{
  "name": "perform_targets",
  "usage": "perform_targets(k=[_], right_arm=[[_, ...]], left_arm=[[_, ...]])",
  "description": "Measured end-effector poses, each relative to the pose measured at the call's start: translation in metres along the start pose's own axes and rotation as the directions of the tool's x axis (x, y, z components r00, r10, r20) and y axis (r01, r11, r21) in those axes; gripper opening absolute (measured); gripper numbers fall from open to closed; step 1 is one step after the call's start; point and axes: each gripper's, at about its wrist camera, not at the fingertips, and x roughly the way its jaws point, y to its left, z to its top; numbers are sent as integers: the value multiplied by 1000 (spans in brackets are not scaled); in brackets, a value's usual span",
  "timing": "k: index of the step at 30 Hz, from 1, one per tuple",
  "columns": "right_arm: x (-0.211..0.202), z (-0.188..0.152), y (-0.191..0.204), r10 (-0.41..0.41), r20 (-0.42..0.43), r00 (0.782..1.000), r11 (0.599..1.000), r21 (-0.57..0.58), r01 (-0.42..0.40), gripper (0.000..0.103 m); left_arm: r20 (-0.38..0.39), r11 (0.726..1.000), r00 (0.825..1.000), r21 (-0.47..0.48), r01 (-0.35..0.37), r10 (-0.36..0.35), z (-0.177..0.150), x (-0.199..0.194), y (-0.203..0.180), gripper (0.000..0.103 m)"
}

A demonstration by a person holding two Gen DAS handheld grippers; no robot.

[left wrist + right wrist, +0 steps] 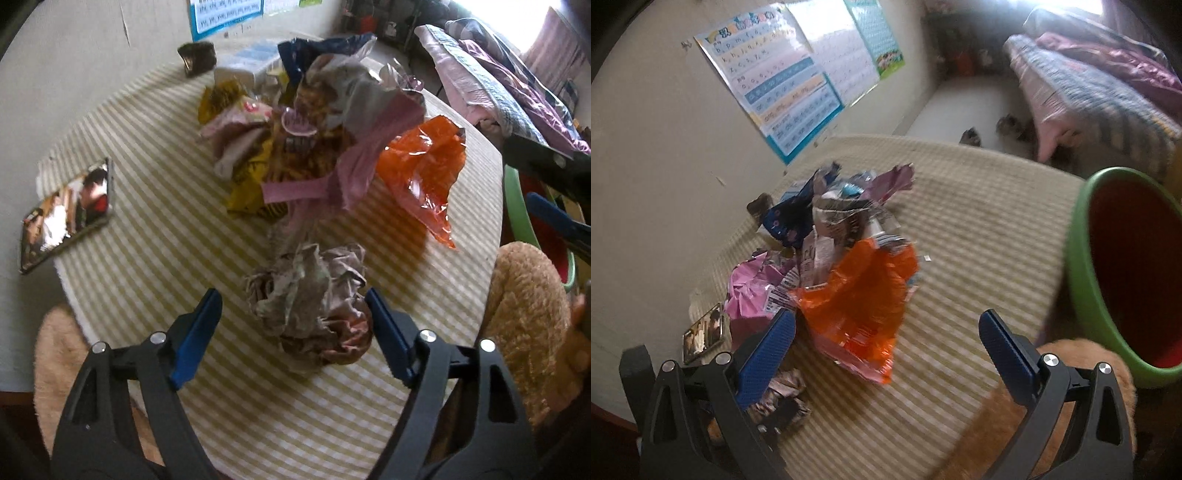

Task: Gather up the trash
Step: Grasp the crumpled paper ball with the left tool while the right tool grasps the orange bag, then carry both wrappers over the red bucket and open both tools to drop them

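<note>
A crumpled grey-brown paper wad (310,302) lies on the striped tablecloth (155,221) between the fingers of my open left gripper (293,308); the right pad is close to it, the left pad is apart. Behind it is a pile of wrappers (295,140) with an orange plastic wrapper (421,166) at its right. In the right wrist view my right gripper (886,328) is open just in front of the orange wrapper (857,299), empty. The paper wad (783,398) shows low left. A green bin with a red inside (1126,266) stands at the right.
A photo card (66,214) lies on the table's left edge. A box (243,66) and a dark wrapper (197,57) sit at the back near the wall. Plush furry shapes (524,325) flank the table's near edge. A bed (1108,85) is beyond.
</note>
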Motion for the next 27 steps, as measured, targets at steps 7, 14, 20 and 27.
perform_targets(k=[7, 14, 20, 27], right_arm=[[33, 12, -2, 23, -62, 998, 999, 48, -20, 95], [60, 15, -4, 80, -123, 989, 993, 91, -69, 80], [69, 11, -7, 142, -150, 978, 985, 122, -125, 61], [35, 8, -5, 175, -138, 975, 982, 89, -164, 58]], left_arm=[[-15, 999, 999, 16, 50, -50, 1, 2, -2, 60], [-15, 997, 997, 17, 81, -81, 1, 4, -11, 50], [-17, 996, 996, 6, 92, -92, 0, 2, -8, 47], [-6, 991, 993, 67, 114, -114, 0, -12, -20, 46]])
